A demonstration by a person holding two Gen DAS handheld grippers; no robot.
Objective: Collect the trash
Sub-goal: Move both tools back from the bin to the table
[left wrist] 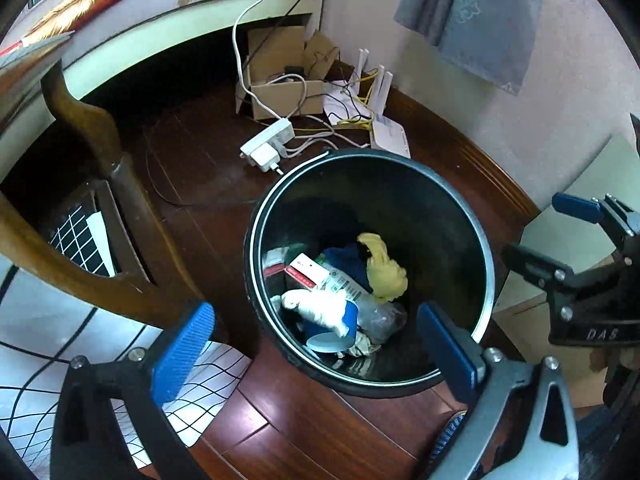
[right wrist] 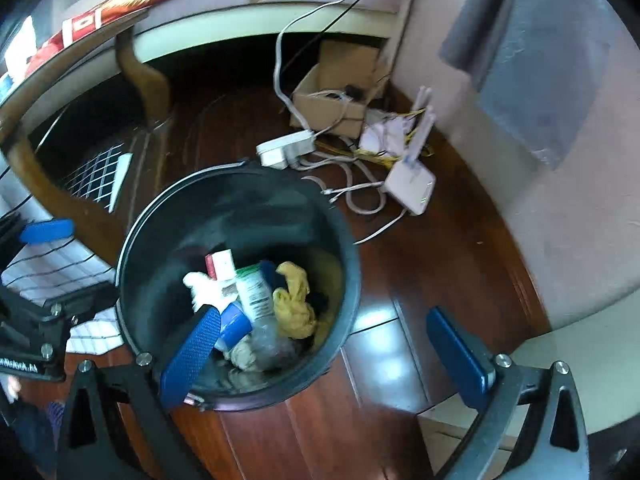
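A black trash bin (left wrist: pixel 400 200) stands on the dark wooden floor. Inside it lie a yellow cloth (left wrist: pixel 384 268), a clear plastic bottle (left wrist: pixel 360 292), a blue cup (left wrist: pixel 334 330), crumpled white paper (left wrist: pixel 316 306) and a red-and-white box (left wrist: pixel 306 270). My left gripper (left wrist: pixel 315 308) hangs above the bin, open with nothing between its blue pads. My right gripper (left wrist: pixel 548 232) shows at the right edge. In the right wrist view the bin (right wrist: pixel 248 200), yellow cloth (right wrist: pixel 294 304) and bottle (right wrist: pixel 254 296) lie below my right gripper (right wrist: pixel 323 314), which is open and empty. My left gripper (right wrist: pixel 72 264) is at the left.
Behind the bin lie a white power strip (left wrist: pixel 268 144), a cardboard box (left wrist: pixel 280 84) with cables and a white router (left wrist: pixel 390 136). A wooden furniture leg (left wrist: pixel 80 120) and a checked mat (left wrist: pixel 208 380) are at the left. A pale wall with a grey cloth (left wrist: pixel 476 12) is at the right.
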